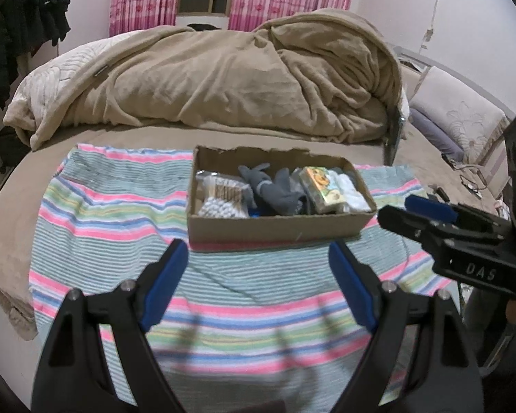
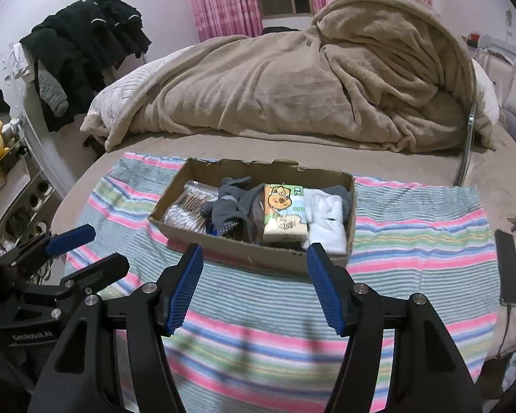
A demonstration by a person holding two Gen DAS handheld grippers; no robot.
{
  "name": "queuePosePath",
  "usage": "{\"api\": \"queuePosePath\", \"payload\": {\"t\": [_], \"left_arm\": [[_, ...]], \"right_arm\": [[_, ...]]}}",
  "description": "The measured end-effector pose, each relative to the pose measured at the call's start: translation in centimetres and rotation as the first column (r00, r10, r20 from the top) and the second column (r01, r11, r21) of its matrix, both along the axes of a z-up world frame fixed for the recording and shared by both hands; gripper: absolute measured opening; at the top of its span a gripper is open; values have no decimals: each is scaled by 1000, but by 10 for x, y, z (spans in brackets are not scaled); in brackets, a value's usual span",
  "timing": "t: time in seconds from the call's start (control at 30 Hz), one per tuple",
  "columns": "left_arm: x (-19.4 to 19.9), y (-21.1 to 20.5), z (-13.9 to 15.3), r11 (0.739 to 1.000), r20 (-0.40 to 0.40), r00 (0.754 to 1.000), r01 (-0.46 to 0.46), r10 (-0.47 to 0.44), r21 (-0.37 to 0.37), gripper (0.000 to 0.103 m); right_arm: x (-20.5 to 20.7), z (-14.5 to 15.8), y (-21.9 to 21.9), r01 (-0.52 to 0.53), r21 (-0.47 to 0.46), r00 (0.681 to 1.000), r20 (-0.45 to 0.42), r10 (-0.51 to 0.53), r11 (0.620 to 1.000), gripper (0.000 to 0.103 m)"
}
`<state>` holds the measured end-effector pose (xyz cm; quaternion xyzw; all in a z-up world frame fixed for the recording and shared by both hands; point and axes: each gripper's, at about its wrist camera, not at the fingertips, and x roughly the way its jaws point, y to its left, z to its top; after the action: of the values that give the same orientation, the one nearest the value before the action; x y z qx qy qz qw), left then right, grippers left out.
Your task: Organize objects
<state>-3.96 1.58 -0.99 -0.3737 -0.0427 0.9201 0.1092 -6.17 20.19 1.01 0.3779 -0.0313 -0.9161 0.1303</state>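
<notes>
A shallow cardboard box (image 1: 275,230) (image 2: 258,258) stands on a striped towel (image 1: 120,213) (image 2: 412,241) on the bed. In it lie a bag of cotton swabs (image 1: 220,196) (image 2: 189,206), grey gloves (image 1: 275,189) (image 2: 234,203), a cartoon tissue pack (image 1: 323,186) (image 2: 283,213) and a white cloth (image 1: 351,192) (image 2: 330,220). My left gripper (image 1: 258,251) is open and empty just in front of the box. My right gripper (image 2: 254,251) is open and empty, also just before the box's near wall. Each shows in the other's view, the right one (image 1: 406,211) and the left one (image 2: 99,251).
A heaped beige blanket (image 1: 240,79) (image 2: 309,86) fills the back of the bed. A phone with a cable (image 2: 507,265) lies right of the towel. Dark clothes (image 2: 79,55) hang at the left. A metal rail (image 2: 468,144) stands at the bed's right side.
</notes>
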Motion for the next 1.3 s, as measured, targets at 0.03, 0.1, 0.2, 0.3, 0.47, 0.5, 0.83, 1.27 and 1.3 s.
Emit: {"api": "queuePosePath", "payload": {"t": [0.03,0.1,0.2,0.3,0.47,0.5,0.83,1.27,1.3], "left_arm": [[3,0,1,1000,1,1000,4,-4,-2,85],[10,0,3,1000,2,1000,9,-9,-7,85],[21,-2,7,1000,-1,1000,13,-13,-8,85],[32,-2,10,1000,-2,1000,18,-18,-13,85],[50,-1,12,1000,-1,1000,29,-29,-9,85],[53,-1,12,999,1,1000,31,-31,-9,85],[76,-13,18,1000,6,1000,-6,6,-11,85],[90,-15,28,999,-14,1000,-2,1,-42,86],[90,-16,27,999,-9,1000,-5,5,-36,88]], "right_arm": [[3,0,0,1,-3,1000,3,-1,1000,66],[12,2,0,6,-10,1000,5,-6,1000,66],[25,4,-1,5,-15,1000,3,-5,1000,66],[36,5,-3,4,-9,1000,6,-4,1000,66],[53,7,-7,-3,5,1000,18,3,1000,66],[56,8,-7,-2,5,1000,20,2,1000,66],[78,12,-5,12,8,1000,18,-13,1000,66],[92,18,-9,16,4,1000,4,-16,1000,66],[91,18,-9,16,3,1000,6,-16,1000,66]]}}
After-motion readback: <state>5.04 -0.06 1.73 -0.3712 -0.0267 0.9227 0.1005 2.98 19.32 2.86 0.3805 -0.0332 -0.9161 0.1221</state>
